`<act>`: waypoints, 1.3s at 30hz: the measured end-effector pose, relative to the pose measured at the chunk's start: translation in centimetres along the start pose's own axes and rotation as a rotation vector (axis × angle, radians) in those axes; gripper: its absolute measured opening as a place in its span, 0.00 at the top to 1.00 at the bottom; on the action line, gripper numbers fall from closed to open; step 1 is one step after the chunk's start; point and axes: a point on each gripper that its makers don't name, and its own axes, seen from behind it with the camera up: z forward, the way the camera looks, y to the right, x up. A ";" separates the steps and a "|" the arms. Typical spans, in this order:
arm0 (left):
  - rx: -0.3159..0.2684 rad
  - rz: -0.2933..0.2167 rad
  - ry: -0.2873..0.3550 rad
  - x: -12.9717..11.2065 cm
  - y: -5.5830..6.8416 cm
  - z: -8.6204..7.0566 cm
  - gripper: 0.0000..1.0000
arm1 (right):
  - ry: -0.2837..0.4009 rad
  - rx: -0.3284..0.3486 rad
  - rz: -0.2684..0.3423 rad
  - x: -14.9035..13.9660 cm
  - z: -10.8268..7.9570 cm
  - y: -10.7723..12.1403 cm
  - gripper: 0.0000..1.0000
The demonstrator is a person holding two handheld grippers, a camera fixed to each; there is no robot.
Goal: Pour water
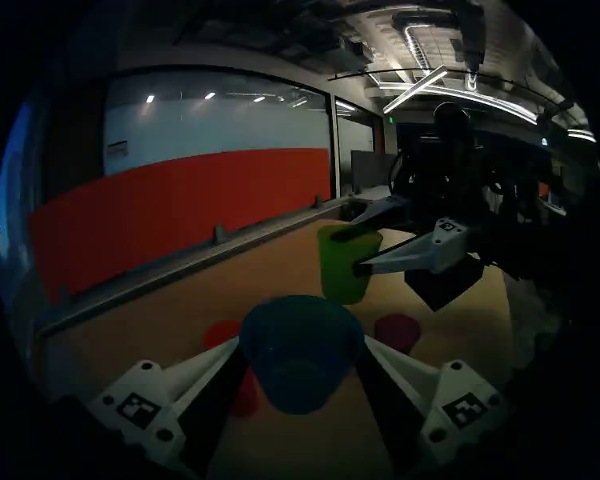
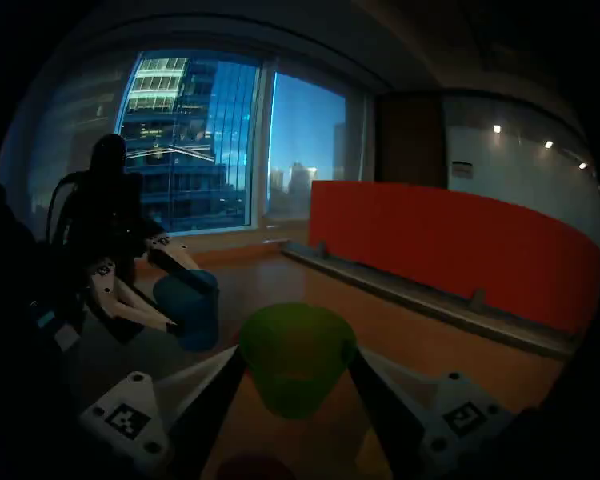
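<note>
My left gripper (image 1: 302,360) is shut on a blue cup (image 1: 302,358), held upright above the wooden table (image 1: 180,312). Across from it, the right gripper (image 1: 350,252) grips a green cup (image 1: 344,262), also upright. In the right gripper view, the right gripper (image 2: 298,364) is shut on the green cup (image 2: 298,356) between its white fingers. The left gripper (image 2: 172,300) with the blue cup (image 2: 190,308) hangs farther off at the left. I cannot see any water inside either cup.
A red cup (image 1: 220,334) and a magenta cup (image 1: 398,330) stand on the table beneath the held cups. A red partition (image 2: 460,240) with a rail runs along the table's far side. A dark office chair (image 2: 100,208) stands by the windows.
</note>
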 end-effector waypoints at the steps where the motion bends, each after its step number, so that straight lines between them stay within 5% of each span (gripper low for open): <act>1: 0.000 0.000 0.004 0.1 0.0 0.0 0.14 | 0.008 -0.001 -0.003 0.2 0.0 0.0 0.09; 20: -0.013 -0.024 0.062 2.0 0.0 0.1 0.14 | 0.119 0.013 -0.008 3.7 -0.7 -1.0 0.09; 39: -0.018 -0.049 0.091 2.9 0.0 0.1 0.14 | 0.110 0.016 -0.031 4.0 -0.5 -1.2 0.09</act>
